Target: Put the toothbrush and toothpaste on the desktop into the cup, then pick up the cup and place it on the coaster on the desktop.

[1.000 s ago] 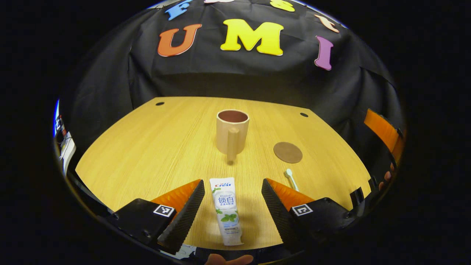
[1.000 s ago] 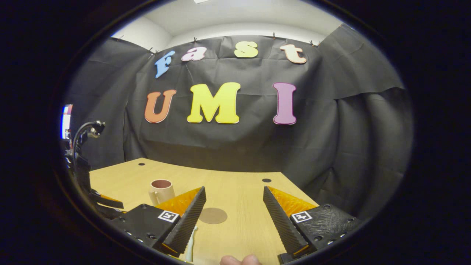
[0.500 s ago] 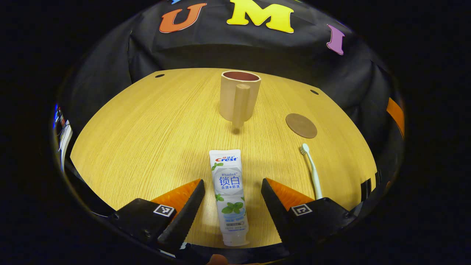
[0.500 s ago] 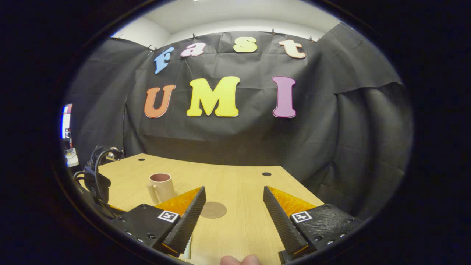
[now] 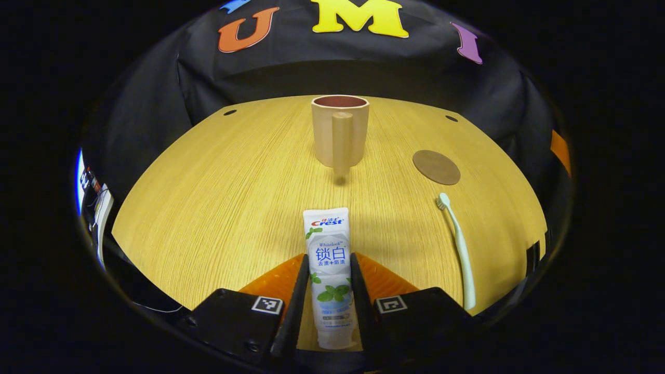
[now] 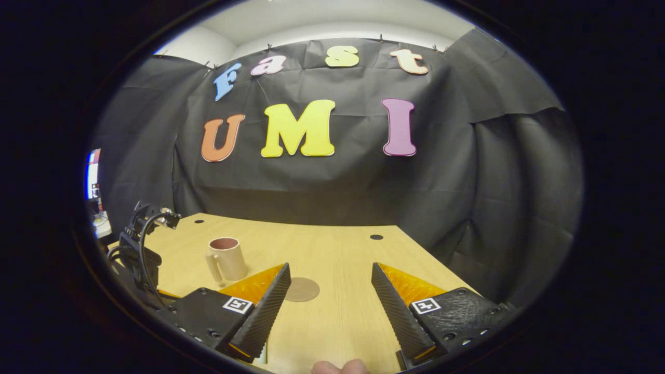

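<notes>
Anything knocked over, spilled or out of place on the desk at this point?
Nothing stands out. The cup stands upright, the coaster lies flat beside it, the toothbrush lies on the desktop, and the left gripper is closed on the toothpaste.

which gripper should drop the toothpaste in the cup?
Left. The left gripper is shut on the toothpaste, with the cup straight ahead. The right gripper is open, holding nothing.

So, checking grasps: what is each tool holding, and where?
Left tool grips the toothpaste by its lower body, near the cap. Right tool holds nothing.
</notes>
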A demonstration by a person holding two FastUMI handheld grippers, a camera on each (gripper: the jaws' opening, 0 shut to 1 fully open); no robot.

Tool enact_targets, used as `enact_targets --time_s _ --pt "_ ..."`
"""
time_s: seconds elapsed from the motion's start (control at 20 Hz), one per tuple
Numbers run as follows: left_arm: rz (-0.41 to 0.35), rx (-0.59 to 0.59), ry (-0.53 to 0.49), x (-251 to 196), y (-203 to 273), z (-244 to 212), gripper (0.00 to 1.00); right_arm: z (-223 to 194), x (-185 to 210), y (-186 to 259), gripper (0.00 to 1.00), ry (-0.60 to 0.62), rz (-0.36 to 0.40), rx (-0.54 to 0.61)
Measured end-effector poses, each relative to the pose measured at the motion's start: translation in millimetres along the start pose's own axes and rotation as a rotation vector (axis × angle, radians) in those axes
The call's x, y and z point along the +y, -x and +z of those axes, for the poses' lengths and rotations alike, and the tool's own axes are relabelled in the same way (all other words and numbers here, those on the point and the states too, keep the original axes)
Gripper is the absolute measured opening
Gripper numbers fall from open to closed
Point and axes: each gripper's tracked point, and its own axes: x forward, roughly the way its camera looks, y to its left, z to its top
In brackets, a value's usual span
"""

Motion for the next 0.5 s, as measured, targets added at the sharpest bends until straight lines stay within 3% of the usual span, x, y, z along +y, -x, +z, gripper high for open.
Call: enact_targets --time_s 0.25,0.5 --pt "-0.008 -0.036 0.047 3.5 8.2 19.5 0.45 -12.5 4.6 3.4 0.95 -0.031 0.027 0.031" --pt "-0.016 -0.134 0.044 5.9 31.5 68.3 0.43 -21.8 14.8 2.8 0.95 -0.04 0.046 0.055"
